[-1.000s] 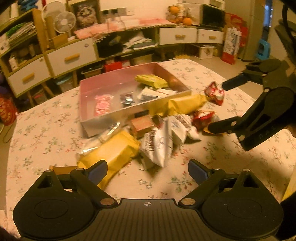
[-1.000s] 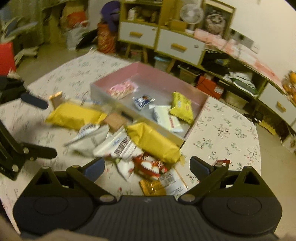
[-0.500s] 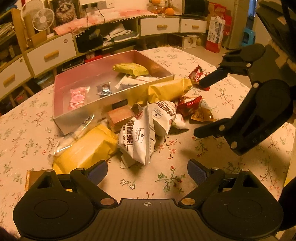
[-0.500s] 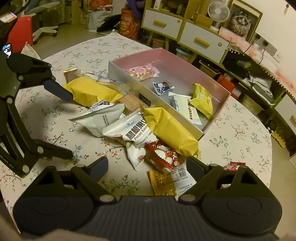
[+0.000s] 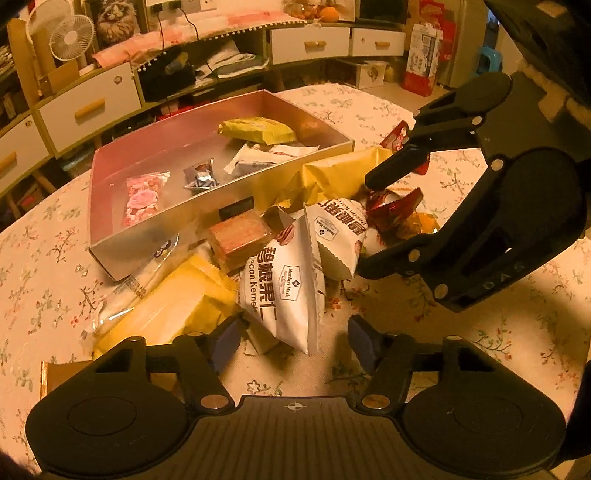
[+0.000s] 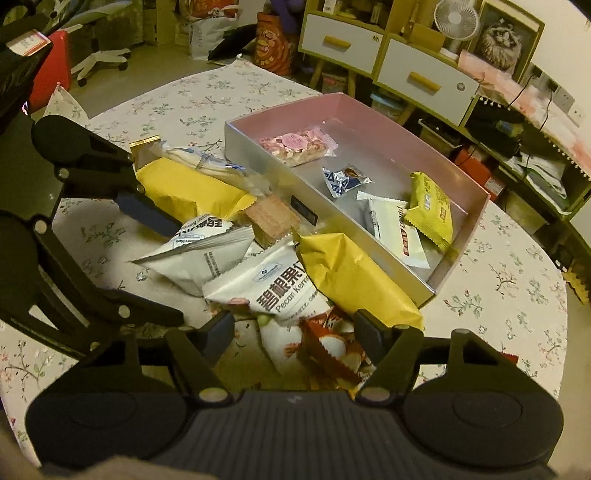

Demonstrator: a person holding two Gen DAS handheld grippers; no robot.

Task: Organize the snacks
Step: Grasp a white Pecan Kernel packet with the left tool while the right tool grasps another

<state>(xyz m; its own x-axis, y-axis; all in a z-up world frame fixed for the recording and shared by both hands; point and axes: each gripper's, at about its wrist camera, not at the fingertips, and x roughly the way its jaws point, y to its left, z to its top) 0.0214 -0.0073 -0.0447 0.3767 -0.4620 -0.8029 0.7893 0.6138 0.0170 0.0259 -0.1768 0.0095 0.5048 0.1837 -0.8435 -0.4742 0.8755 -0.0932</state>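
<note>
A pile of snack packets lies on the floral tablecloth in front of a pink-lined box, which holds several packets. My left gripper is low over the pile with its jaws closing. The lower end of a white pecan bag lies between its pads, and they are not pressing on it. My right gripper is closing too, over a red packet and a small white one. Its pads stand clear of both. Two yellow packets flank the pile.
A brown wafer block leans against the box's front wall. A second white pecan bag lies mid-pile. A lone red packet sits by the table's right edge. Drawer shelves and a fan stand behind the table.
Both grippers have sunk closer to the snack pile, so the packets look larger. The jaws of both have narrowed a lot, and each now brackets packets in the pile.
</note>
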